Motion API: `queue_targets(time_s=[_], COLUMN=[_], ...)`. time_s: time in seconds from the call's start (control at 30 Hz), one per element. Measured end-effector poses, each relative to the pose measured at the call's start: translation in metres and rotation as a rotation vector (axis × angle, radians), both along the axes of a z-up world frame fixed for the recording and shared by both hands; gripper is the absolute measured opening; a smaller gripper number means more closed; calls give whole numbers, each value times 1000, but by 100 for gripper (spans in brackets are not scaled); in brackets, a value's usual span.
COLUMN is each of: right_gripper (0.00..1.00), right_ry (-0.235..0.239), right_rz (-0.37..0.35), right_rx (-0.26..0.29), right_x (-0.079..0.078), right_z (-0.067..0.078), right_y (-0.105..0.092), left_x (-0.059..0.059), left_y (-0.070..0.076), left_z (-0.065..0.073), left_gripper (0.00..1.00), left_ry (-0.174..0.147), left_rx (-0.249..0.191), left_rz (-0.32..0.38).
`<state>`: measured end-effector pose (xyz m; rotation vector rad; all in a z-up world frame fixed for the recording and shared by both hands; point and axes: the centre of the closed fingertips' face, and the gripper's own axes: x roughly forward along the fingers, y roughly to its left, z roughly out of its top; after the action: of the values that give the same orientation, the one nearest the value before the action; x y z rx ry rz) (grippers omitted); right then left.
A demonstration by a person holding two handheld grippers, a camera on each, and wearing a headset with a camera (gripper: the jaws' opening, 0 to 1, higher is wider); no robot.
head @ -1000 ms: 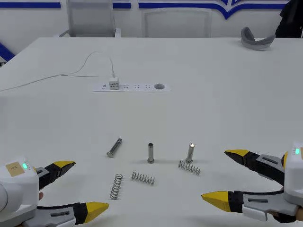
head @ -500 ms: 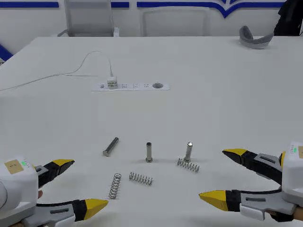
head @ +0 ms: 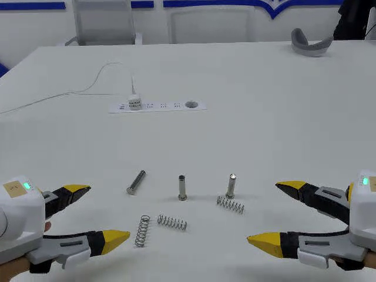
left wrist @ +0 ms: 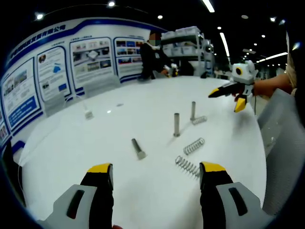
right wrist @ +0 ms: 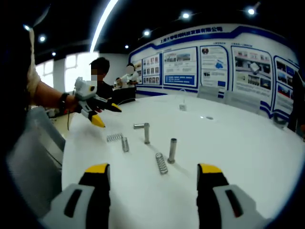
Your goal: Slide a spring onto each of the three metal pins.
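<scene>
Three metal pins are on the white table: one lying flat at the left, two upright. Three loose springs lie just in front of them. My left gripper is open near the front left, a little short of the left spring. My right gripper is open at the front right, to the right of the right spring. The left gripper view has the springs ahead of its jaws. The right gripper view has a spring beside an upright pin.
A white power strip with a plugged-in adapter and cable lies farther back on the table. A grey curved object rests at the far right. Chairs stand behind the table. People are visible in the background of both gripper views.
My left gripper has edged slightly forward toward the springs. The head view has shifted a little. Pins, springs and the right gripper keep their places.
</scene>
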<state>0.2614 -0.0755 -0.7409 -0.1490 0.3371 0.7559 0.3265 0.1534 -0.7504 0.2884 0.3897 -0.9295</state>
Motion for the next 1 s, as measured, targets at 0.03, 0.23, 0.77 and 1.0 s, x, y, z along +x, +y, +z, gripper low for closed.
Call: queue_targets(time_s=[0.03, 0.23, 0.77, 1.0], right_gripper=[76, 76, 76, 76], right_ry=[0, 1, 2, 5], right_rz=[-1, -6, -4, -4], right_rx=[1, 2, 5, 7], right_x=[0, 0, -1, -1], right_z=[0, 0, 0, -1], right_y=[0, -1, -1, -1], left_x=[2, 16, 49, 66], left_y=[0, -3, -17, -24], left_z=[1, 4, 8, 8], left_gripper=[75, 72, 58, 50], left_ry=[-1, -15, -18, 9], left_rx=[0, 17, 60, 83], left_rz=[0, 3, 5, 19])
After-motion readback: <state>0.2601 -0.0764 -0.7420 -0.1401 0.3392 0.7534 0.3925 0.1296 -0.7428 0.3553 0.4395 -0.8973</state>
